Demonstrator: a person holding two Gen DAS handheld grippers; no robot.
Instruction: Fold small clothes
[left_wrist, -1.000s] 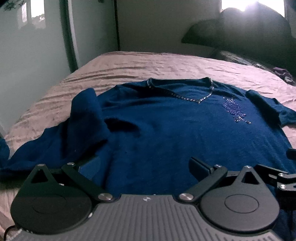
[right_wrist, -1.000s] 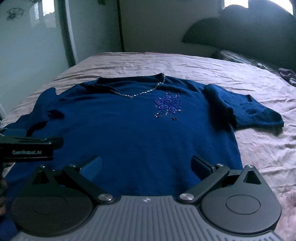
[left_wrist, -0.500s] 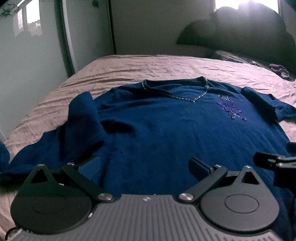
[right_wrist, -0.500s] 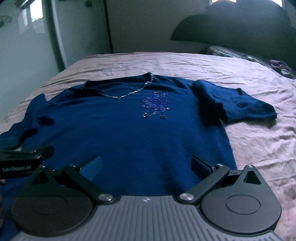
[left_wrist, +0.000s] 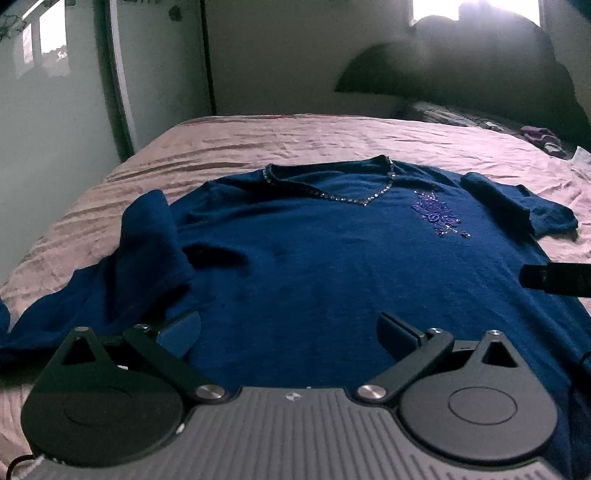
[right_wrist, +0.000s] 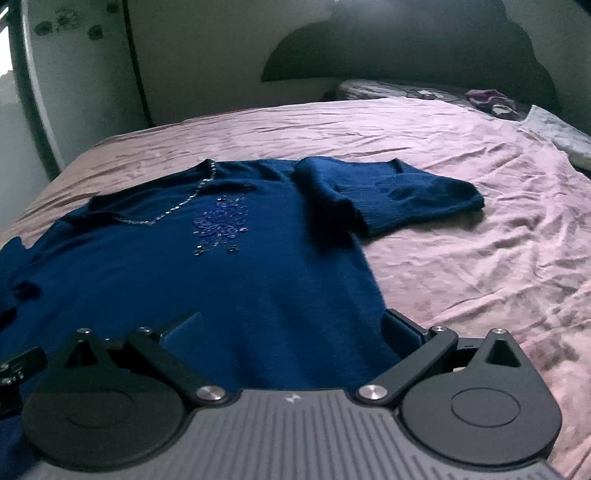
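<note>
1. since the earlier frames, the right gripper (right_wrist: 291, 328) has been swung toward the sweater's right side, so that the side edge and the right sleeve (right_wrist: 391, 201) now fill more of its view; the left gripper (left_wrist: 290, 330) has changed little.
2. the blue sweater (left_wrist: 332, 266) is laid face up on the pink bed (right_wrist: 461, 229), nearly flat, unfolded as yet.
3. its long axis is run from the hem, nearest the grippers, to the beaded neckline (left_wrist: 351, 197) at the far end; the collar is pointed away from the cameras.
4. the left sleeve (left_wrist: 151, 236) is seen bunched and partly turned over the body; the right sleeve is stretched sideways onto the bed.
5. both grippers are held with jaws apart, low over the hem, and nothing is clamped.
6. for a good fold, it is judged that the hem corners should be pinched through both layers, the right one at the side edge just by the right gripper's right finger.
7. the bunched left sleeve should probably be smoothed first, lest a lump be folded in.
</note>
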